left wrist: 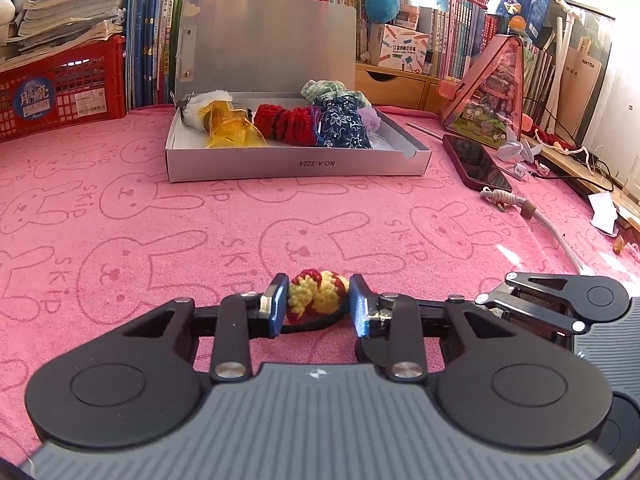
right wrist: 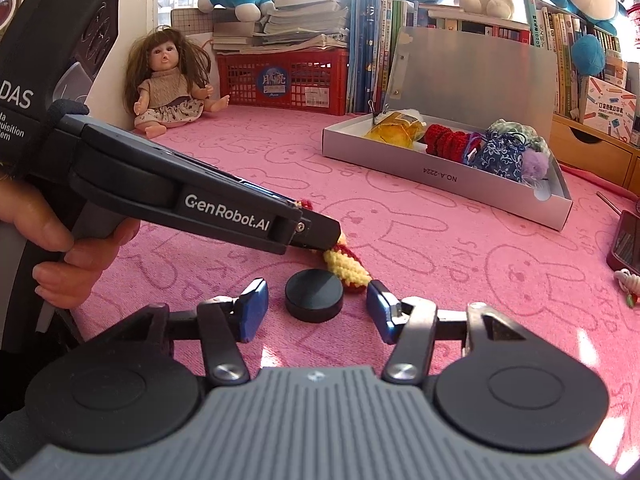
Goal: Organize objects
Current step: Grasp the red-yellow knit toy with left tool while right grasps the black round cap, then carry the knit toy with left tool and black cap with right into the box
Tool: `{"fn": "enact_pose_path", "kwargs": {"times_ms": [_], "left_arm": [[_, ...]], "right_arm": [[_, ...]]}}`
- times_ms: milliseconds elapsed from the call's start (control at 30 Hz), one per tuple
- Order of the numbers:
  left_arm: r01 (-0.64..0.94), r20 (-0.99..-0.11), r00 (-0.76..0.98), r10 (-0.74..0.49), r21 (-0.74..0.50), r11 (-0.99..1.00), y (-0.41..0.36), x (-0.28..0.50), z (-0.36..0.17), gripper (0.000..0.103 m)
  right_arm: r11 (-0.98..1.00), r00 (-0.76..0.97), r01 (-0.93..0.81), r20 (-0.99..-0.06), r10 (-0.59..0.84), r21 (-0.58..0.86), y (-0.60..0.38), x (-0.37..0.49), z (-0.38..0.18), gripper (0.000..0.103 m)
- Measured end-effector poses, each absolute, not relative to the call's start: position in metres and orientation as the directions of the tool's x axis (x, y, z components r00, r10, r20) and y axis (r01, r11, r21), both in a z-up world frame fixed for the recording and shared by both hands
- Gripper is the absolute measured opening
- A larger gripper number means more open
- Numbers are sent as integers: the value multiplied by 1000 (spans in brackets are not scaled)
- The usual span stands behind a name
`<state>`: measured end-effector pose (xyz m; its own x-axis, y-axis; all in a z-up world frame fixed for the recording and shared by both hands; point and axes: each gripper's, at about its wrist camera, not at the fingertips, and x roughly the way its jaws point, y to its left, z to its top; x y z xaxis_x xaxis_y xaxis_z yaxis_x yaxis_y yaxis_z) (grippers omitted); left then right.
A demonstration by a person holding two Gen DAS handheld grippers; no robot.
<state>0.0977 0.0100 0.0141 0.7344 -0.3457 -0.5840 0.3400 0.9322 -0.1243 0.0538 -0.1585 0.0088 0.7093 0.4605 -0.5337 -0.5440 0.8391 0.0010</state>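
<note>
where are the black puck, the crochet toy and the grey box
black puck (right wrist: 315, 295): right wrist view, on its flat top
crochet toy (left wrist: 317, 292): left wrist view, on its yellow middle
grey box (left wrist: 296, 165): left wrist view, on its front wall

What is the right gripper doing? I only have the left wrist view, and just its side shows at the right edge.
Observer: The right gripper has a black puck between its fingers. The puck lies on the pink cloth.
Operator: Is it gripping the puck?
Observer: No. Cloth shows on both sides between puck and pads, so the gripper is open.
Operator: Anything else outside my view?
Observer: A doll sits at the back left, beside the red crate.
</note>
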Motion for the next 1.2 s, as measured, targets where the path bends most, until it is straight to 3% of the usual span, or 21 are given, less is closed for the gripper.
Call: {"fn": "enact_pose_path", "kwargs": {"times_ms": [33,867,900,1033,1200], "left_arm": [[338,-582,737,-344,-122,933,10,97,14,37],[279,-578,765,-284,-99,955,10,93,18,36],[270,-579,768,-274,-96,958,9,93,17,38],[269,-567,776,-276,-98,958,9,90,11,70],[289,-567,776,-277,-71,955,0,87,5,80]], "right_arm": [[842,710,-540,-533,460,6,-160,54,9,36],[930,787,-367,-528,319,13,-193,71,17,36],[932,788,-362,-531,313,12,-193,72,17,36],[936,790,-351,-536,299,4,-194,74,15,36],[942,796,-335,-535,281,-2,-199,76,15,36]]}}
